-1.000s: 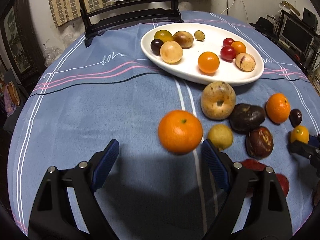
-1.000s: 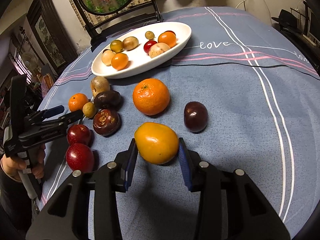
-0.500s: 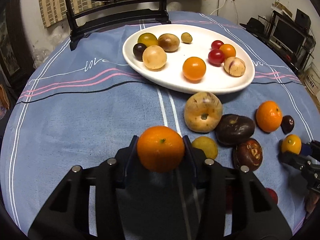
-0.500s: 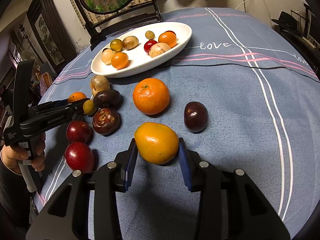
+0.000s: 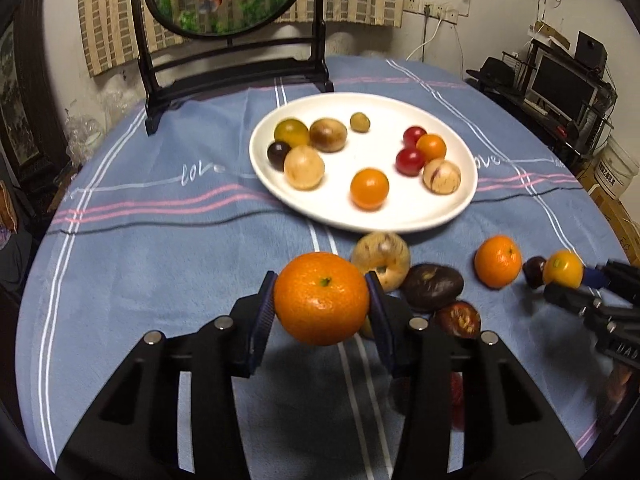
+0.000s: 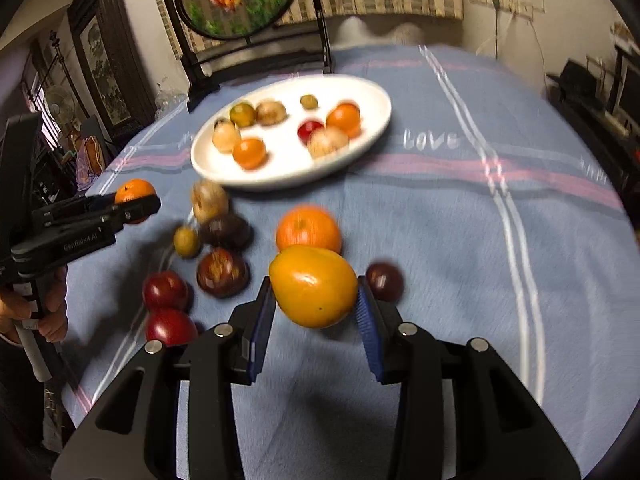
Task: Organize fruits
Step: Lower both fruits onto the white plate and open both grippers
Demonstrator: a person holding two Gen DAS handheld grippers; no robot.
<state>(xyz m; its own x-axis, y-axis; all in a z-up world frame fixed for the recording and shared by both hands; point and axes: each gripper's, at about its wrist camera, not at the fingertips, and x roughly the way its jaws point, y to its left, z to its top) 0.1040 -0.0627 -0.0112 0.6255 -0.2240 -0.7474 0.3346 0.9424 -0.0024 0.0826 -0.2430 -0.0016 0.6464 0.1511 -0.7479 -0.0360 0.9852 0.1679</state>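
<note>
From the left wrist camera, the left gripper [image 5: 321, 300] has its blue pads pressed on either side of a large orange [image 5: 321, 298], held clear of the blue tablecloth [image 5: 160, 264] with its shadow below. Only this view shows the white plate [image 5: 448, 216] sharply, with about ten small fruits on it. Between gripper and plate lie a tan fruit [image 5: 382, 258] and a dark brown fruit [image 5: 432, 286]. At the right edge the right gripper [image 5: 576, 276] comes in, carrying a yellow-orange fruit [image 5: 564, 268].

The right wrist camera, blurred, shows the right gripper [image 6: 316, 306] clamped on that yellow-orange fruit [image 6: 314, 286], lifted off the cloth. A second orange [image 6: 308, 228] and a dark plum [image 6: 385, 281] lie just behind. Only here appear two red fruits [image 6: 166, 290] and the person's hand [image 6: 48, 308] holding the left gripper [image 6: 138, 206].
</note>
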